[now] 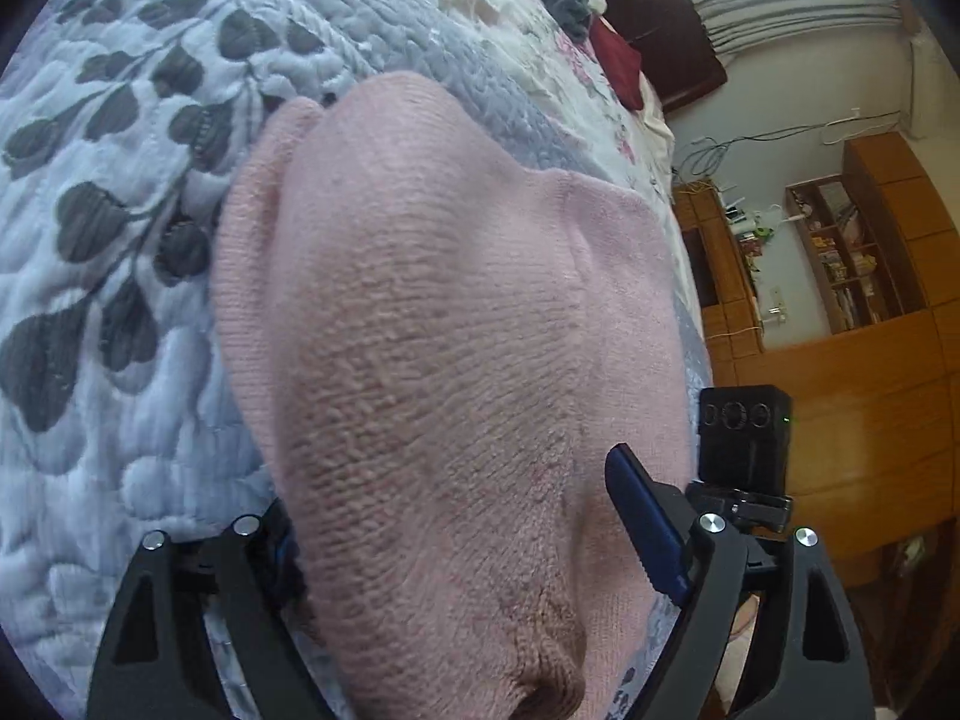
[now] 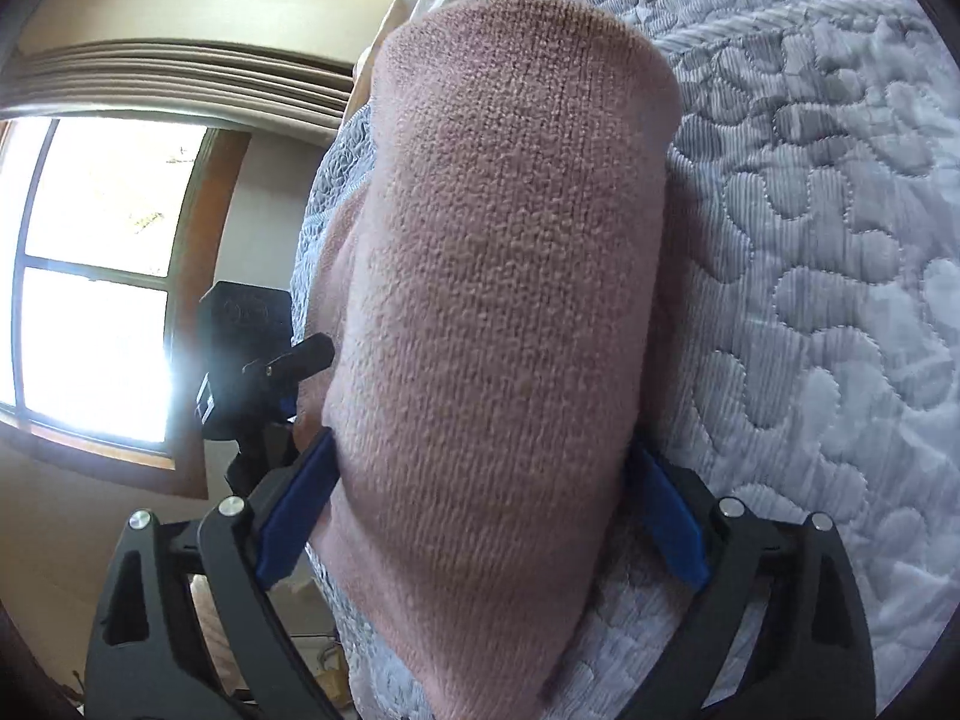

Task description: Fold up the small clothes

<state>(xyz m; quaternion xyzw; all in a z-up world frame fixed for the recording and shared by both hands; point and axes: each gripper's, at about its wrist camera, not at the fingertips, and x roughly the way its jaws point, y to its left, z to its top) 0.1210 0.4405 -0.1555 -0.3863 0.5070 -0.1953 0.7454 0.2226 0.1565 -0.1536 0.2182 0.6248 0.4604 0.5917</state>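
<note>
While the pink knit garment (image 1: 456, 324) lay on the quilted bedspread (image 1: 120, 276), both grippers stood over it with cloth between their fingers. In the left wrist view, the left gripper (image 1: 468, 546) had its jaws spread wide; the blue pad (image 1: 645, 525) on one side stood clear of the fabric, while the opposite pad was largely hidden behind the knit. The cloth bulged up between the fingers and was not pinched. In the right wrist view, the right gripper (image 2: 480, 516) was likewise spread wide, with a blue pad (image 2: 297, 507) at each flank of a raised fold of the same garment (image 2: 498, 300). Whether those pads pressed the knit or merely bordered it could not be determined.

The garment rested near the bed edge, with a window (image 2: 96, 276) visible beyond it in the right view.

Judged from this state, the main risks were as follows:
- A closure on too thick a bundle would likely catch several layers and produce an uneven fold.
- A closure reaching too deep could pinch the bedspread along with the knit and drag it.
- The loose, stretchy knit could slip from a shallow pinch during lifting.
- Unequal travel between the two grippers would probably skew the fold line.
</note>
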